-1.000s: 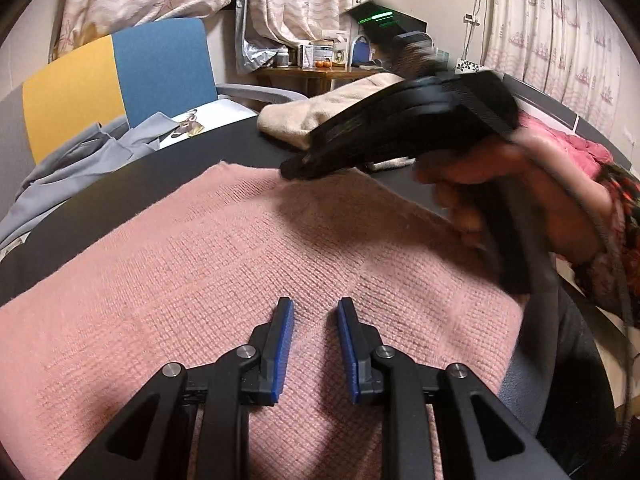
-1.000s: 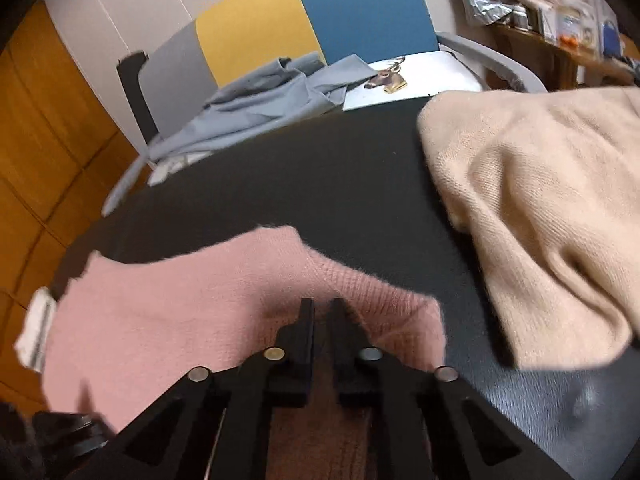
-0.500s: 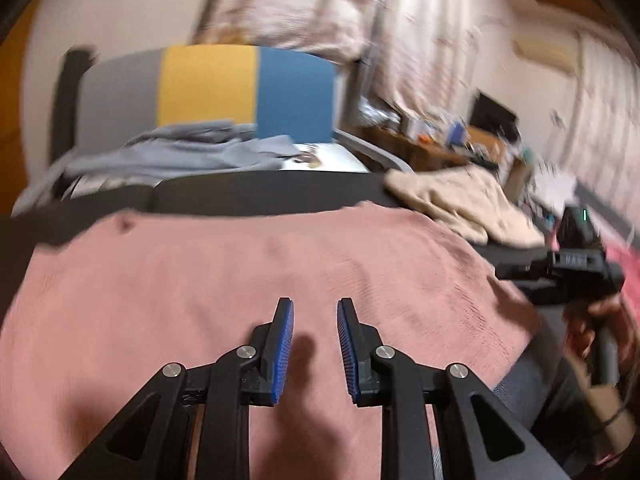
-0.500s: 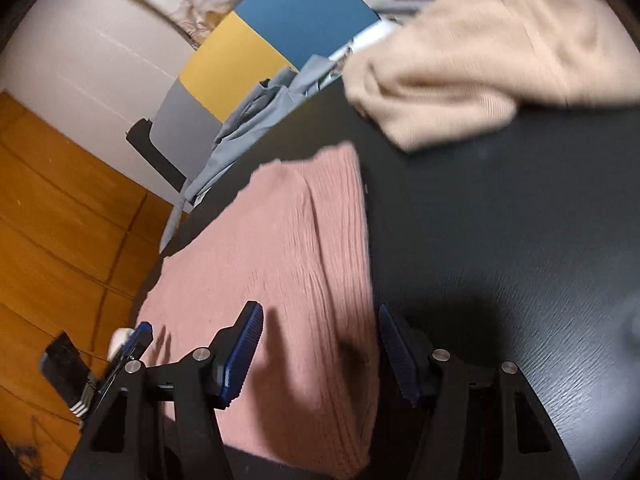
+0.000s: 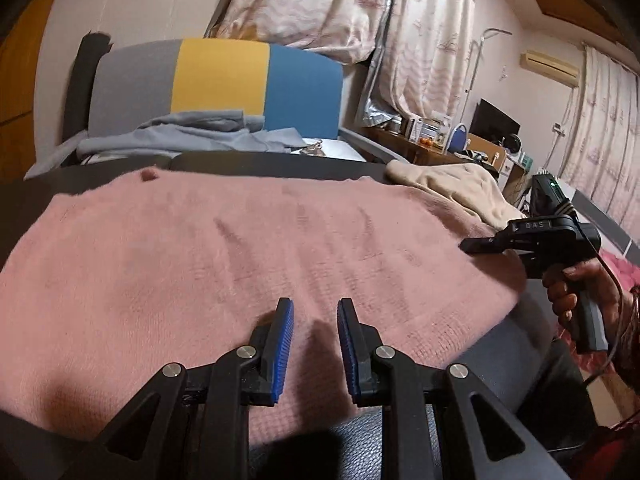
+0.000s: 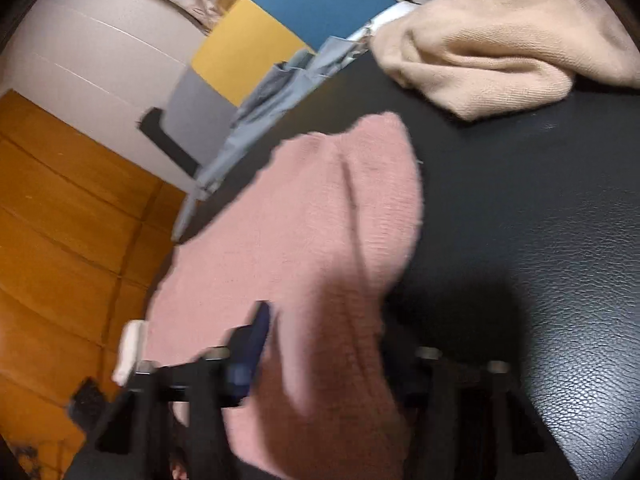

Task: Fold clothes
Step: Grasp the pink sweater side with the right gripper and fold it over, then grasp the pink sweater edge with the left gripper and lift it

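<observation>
Right claw closing over the motion-blurred pink knit sweater, one finger hidden; left claw open, empty.

The sweater lies on the table, another garment behind it.

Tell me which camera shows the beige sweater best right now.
The right wrist view: the beige sweater fills its upper right, bunched in folds on the black table, apart from the pink sweater. The left wrist view shows only a small, far part of it behind the pink one.
</observation>
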